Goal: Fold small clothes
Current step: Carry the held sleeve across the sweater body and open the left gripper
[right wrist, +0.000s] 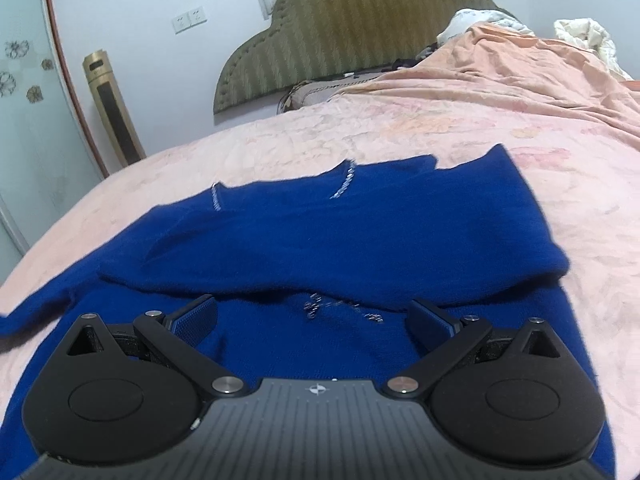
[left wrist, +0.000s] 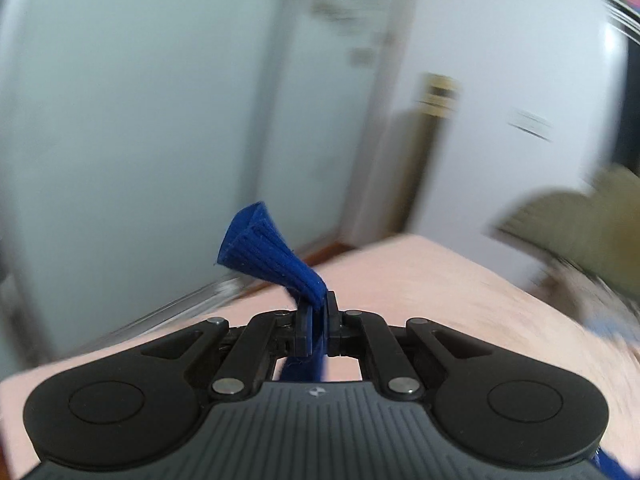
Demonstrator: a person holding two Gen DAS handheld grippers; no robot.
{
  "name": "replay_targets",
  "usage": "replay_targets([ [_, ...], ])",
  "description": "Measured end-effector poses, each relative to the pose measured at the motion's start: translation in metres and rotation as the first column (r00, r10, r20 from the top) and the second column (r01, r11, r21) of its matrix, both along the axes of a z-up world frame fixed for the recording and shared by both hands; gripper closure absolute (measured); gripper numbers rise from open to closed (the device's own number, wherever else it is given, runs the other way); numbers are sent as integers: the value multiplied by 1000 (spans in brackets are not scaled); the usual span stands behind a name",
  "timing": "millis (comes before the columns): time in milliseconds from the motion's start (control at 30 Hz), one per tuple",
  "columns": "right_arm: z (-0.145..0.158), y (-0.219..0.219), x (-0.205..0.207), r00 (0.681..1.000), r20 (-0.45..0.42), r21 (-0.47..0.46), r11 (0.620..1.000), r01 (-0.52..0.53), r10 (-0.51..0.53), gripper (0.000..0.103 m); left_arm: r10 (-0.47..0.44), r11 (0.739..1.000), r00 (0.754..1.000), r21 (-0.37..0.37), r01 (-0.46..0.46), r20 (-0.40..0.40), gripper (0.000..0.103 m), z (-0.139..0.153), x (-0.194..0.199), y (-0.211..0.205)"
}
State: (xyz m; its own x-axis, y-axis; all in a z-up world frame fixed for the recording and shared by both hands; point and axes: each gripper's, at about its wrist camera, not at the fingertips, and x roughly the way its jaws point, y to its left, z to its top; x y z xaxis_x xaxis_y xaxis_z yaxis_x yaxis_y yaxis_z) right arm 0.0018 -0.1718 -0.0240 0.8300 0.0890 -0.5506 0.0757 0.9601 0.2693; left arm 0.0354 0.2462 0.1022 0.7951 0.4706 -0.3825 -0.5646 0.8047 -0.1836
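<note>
Folding under way: the blue sweater (right wrist: 320,240) lies across the centre of the right view on the pink bedspread (right wrist: 440,120), one portion already lapped over the body. The left gripper (left wrist: 319,312) is clamped on a ribbed cuff (left wrist: 264,248) at frame centre, apparently a sleeve to be folded in; the right gripper (right wrist: 312,320) hovers with jaws apart, so most folds remain.

Left wrist view motion-blurred; blue sweater (right wrist: 340,240) cut off at bottom edge.

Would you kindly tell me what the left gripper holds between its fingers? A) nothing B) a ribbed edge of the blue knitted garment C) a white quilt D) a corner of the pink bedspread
B: the left gripper is shut on a ribbed blue knitted garment edge lifted above the pink bedspread.
</note>
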Motion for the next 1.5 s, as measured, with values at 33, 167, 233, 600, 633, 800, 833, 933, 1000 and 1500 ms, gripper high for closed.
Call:
replay_targets([
  [33,1,-3,-1,1000,4,3,1000,11,-11,0,-70,997,997,32,70,-11,98,2,11,-21],
  [167,4,-16,-7,999,13,23,998,51,-51,0,-301,944,952,126,305,-52,98,-2,39,-108],
  [233,4,-23,-10,998,14,26,997,66,-67,0,-384,908,920,153,391,-76,98,-10,48,-147],
  [600,2,-49,-21,992,8,58,990,125,-126,0,-750,570,524,6,822,-403,96,-95,78,-289],
  [633,2,-51,-20,992,7,60,991,123,-124,0,-761,524,471,7,852,-446,94,-105,76,-298],
  [800,8,-53,-13,995,22,61,994,95,-96,0,-787,376,391,132,917,-477,18,-112,28,-301],
  [833,10,-54,-9,996,27,70,994,85,-87,0,-801,355,385,155,922,-458,10,-107,19,-295],
  [933,17,-57,6,999,38,143,989,22,-28,0,-802,347,425,251,903,-419,10,-100,0,-281],
  [1000,18,-56,23,999,25,226,973,-41,36,0,-791,385,462,261,885,-401,10,-96,-5,-267],
  [1500,-9,-7,127,974,-107,401,905,-143,201,90,-635,694,666,90,714,-391,10,-104,38,-186],
])
